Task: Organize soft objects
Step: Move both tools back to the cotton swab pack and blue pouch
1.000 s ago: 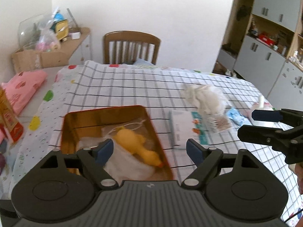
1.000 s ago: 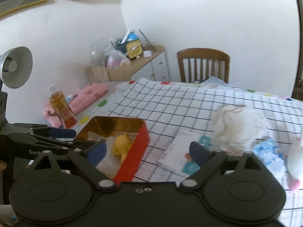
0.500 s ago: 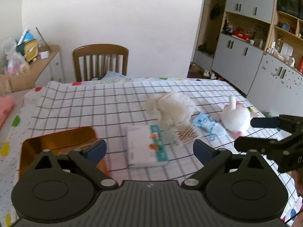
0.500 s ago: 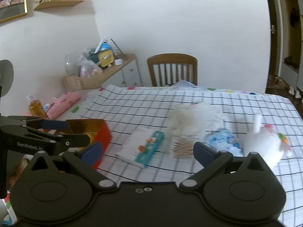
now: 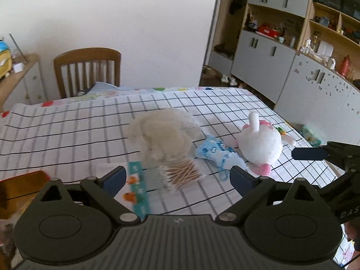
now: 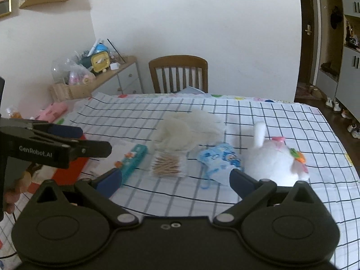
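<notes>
On the checked tablecloth lie a fluffy cream cloth [image 5: 163, 132] [image 6: 189, 130], a blue patterned pouch [image 5: 213, 153] [image 6: 221, 159] and a white plush rabbit [image 5: 261, 142] [image 6: 272, 159]. A bag of cotton swabs [image 5: 180, 173] [image 6: 167, 165] and a flat white-and-teal pack [image 5: 136, 186] [image 6: 132, 157] sit in front of the cloth. My left gripper [image 5: 177, 178] hangs open above the swabs with nothing between its fingers. My right gripper [image 6: 175, 178] is open too, over the swabs and pouch, empty. The red tin [image 5: 20, 191] [image 6: 74, 164] shows at the left edge.
A wooden chair [image 5: 86, 72] [image 6: 178, 73] stands at the table's far side. A cluttered side cabinet [image 6: 96, 74] is at the left, grey cupboards [image 5: 281, 67] at the right. A pink pack [image 6: 54, 112] lies by the table's left edge.
Both grippers have swung right, away from the tin with the yellow duck toy, toward the cloth, pouch and rabbit. The left jaws have widened. The tin has slid to the left edge.
</notes>
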`<state>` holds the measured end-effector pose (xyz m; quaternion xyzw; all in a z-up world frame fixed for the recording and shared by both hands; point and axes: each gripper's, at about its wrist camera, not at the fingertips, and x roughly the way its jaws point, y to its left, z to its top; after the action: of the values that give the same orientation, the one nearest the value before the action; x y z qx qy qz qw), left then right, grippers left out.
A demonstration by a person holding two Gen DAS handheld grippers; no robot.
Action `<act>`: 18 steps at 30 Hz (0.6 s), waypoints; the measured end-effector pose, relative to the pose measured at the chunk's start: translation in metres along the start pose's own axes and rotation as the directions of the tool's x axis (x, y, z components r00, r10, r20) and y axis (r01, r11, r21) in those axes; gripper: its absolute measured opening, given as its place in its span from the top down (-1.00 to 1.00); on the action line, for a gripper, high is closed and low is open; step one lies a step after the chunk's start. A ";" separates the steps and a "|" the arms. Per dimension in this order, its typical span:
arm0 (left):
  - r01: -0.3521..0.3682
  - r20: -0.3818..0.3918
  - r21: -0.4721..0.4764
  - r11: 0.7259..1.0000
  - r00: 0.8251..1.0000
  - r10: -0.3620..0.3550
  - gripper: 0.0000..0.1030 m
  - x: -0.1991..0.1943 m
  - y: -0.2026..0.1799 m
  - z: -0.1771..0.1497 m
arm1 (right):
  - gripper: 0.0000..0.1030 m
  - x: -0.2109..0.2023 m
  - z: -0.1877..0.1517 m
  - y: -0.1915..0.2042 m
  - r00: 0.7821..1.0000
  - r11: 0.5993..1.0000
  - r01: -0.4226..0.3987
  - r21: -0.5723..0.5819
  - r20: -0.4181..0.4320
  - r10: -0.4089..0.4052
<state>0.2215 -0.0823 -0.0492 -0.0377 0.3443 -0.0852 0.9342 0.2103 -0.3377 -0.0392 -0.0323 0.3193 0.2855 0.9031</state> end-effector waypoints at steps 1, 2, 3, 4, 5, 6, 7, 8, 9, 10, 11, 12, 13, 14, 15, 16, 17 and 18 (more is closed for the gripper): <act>0.007 -0.003 0.000 1.000 1.000 -0.007 -0.92 0.006 -0.002 0.001 | -0.98 0.004 0.000 -0.004 1.000 1.000 0.006 -0.002 -0.005 -0.006; 0.012 -0.003 -0.001 1.000 1.000 -0.012 -0.92 0.011 -0.005 0.001 | -0.98 0.008 -0.001 -0.008 1.000 1.000 0.009 -0.005 -0.010 -0.009; 0.016 -0.005 -0.003 1.000 1.000 -0.016 -0.92 0.016 -0.007 0.001 | -0.97 0.012 -0.001 -0.011 1.000 1.000 0.013 -0.006 -0.015 -0.013; 0.021 -0.009 -0.007 1.000 1.000 -0.021 -0.92 0.022 -0.009 0.002 | -0.97 0.016 -0.002 -0.014 1.000 1.000 0.016 -0.009 -0.020 -0.016; 0.023 -0.012 -0.009 1.000 1.000 -0.023 -0.92 0.027 -0.010 0.002 | -0.97 0.020 -0.003 -0.017 1.000 1.000 0.017 -0.015 -0.026 -0.017; 0.024 -0.018 -0.010 1.000 1.000 -0.024 -0.92 0.032 -0.012 0.002 | -0.95 0.025 -0.003 -0.020 0.999 1.000 0.019 -0.019 -0.033 -0.020; 0.025 -0.024 -0.011 1.000 0.999 -0.025 -0.92 0.038 -0.014 0.001 | -0.93 0.029 -0.004 -0.023 0.999 1.000 0.021 -0.023 -0.043 -0.022; 0.025 -0.032 -0.013 1.000 0.999 -0.026 -0.92 0.043 -0.015 0.001 | -0.92 0.033 -0.005 -0.025 0.999 0.999 0.021 -0.026 -0.048 -0.022; 0.023 -0.036 -0.015 1.000 0.999 -0.024 -0.92 0.048 -0.016 0.000 | -0.91 0.037 -0.006 -0.027 0.998 0.999 0.022 -0.033 -0.051 -0.023; 0.019 -0.039 -0.016 1.000 0.999 -0.020 -0.92 0.053 -0.017 0.000 | -0.88 0.041 -0.007 -0.028 0.998 0.999 0.023 -0.042 -0.056 -0.026; 0.013 -0.040 -0.016 1.000 0.999 -0.014 -0.92 0.057 -0.018 0.000 | -0.86 0.046 -0.007 -0.030 0.998 0.998 0.022 -0.051 -0.063 -0.025; 0.006 -0.041 -0.018 1.000 0.999 -0.007 -0.92 0.061 -0.020 -0.001 | -0.81 0.050 -0.008 -0.031 0.997 0.998 0.020 -0.060 -0.071 -0.025; -0.001 -0.045 -0.020 1.000 0.999 0.000 -0.92 0.066 -0.021 -0.001 | -0.77 0.054 -0.009 -0.031 0.997 0.998 0.020 -0.067 -0.078 -0.026; -0.005 -0.050 -0.022 1.000 0.999 0.004 -0.92 0.070 -0.020 -0.001 | -0.75 0.059 -0.011 -0.032 0.996 0.997 0.022 -0.074 -0.086 -0.028; -0.012 -0.055 -0.024 1.000 0.998 0.011 -0.92 0.075 -0.021 -0.001 | -0.71 0.063 -0.012 -0.032 0.995 0.997 0.023 -0.079 -0.092 -0.030; -0.017 -0.060 -0.026 1.000 0.998 0.015 -0.92 0.078 -0.021 -0.001 | -0.66 0.067 -0.014 -0.032 0.995 0.996 0.025 -0.086 -0.096 -0.033; -0.022 -0.065 -0.030 0.999 0.998 0.020 -0.92 0.083 -0.022 -0.001 | -0.63 0.070 -0.016 -0.033 0.995 0.995 0.030 -0.092 -0.097 -0.039; -0.027 -0.069 -0.033 0.999 0.997 0.025 -0.92 0.087 -0.022 -0.001 | -0.60 0.073 -0.017 -0.033 0.994 0.995 0.035 -0.098 -0.097 -0.045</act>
<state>0.2830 -0.1202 -0.1025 -0.0459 0.3779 -0.0683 0.9222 0.2647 -0.3335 -0.1006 -0.0965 0.3488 0.2804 0.8891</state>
